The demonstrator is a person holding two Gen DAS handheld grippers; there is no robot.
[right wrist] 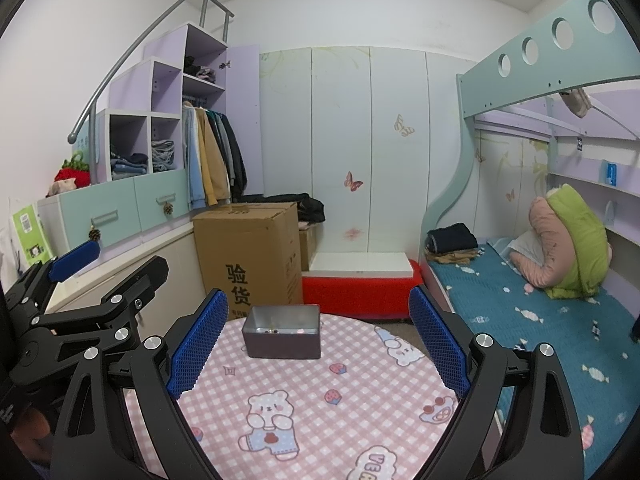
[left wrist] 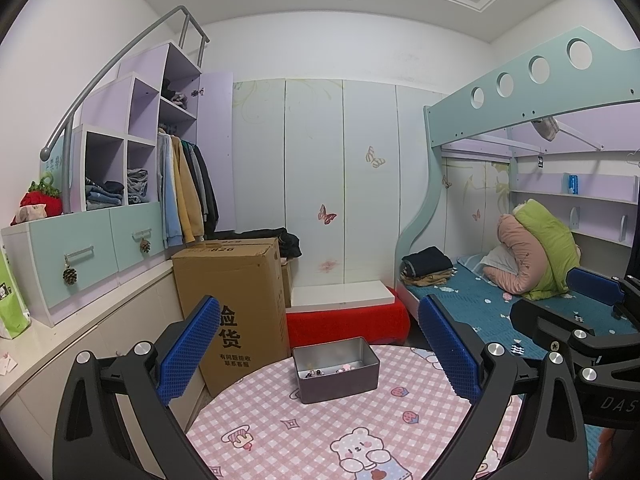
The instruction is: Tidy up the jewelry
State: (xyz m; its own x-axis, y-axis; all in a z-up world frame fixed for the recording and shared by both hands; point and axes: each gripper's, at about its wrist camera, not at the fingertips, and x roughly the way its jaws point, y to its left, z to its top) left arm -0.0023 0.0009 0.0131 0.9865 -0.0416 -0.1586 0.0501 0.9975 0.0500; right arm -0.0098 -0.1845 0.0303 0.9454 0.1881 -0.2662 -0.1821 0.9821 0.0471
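Metal tin [left wrist: 335, 368] set on the far part of the round table [left wrist: 320, 440], a few small beads [left wrist: 314, 373] lying inside. Judged light, rigid and slick-walled; beads tiny, prone to roll, best pinched singly at the fingertips. Left gripper [left wrist: 320, 344] spread wide, holding nothing. Right gripper [right wrist: 318, 338] likewise wide apart, empty, short of the tin

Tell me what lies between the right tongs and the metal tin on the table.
Nothing but bare pink checked tablecloth; the right wrist view shows the open right tongs well short of the tin.
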